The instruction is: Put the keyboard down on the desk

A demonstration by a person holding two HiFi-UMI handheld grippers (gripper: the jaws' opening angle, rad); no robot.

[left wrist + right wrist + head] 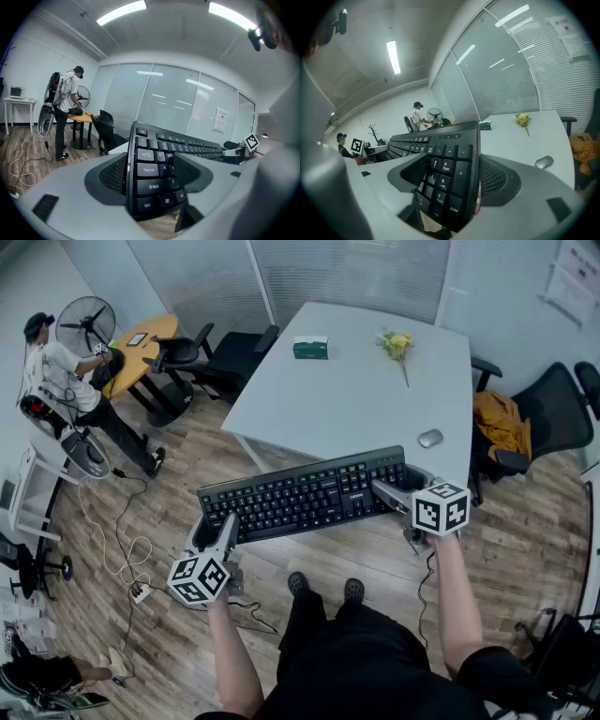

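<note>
Keyboard (305, 495) clamped, left hand-held gripper (216, 529), right hand-held gripper (400, 486)

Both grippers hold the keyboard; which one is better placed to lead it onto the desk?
Right. The right gripper clamps the keyboard at its numpad end, right at the desk edge near the mouse. The left gripper clamps the Ctrl end out over the floor, so it likely has farther to travel.
</note>
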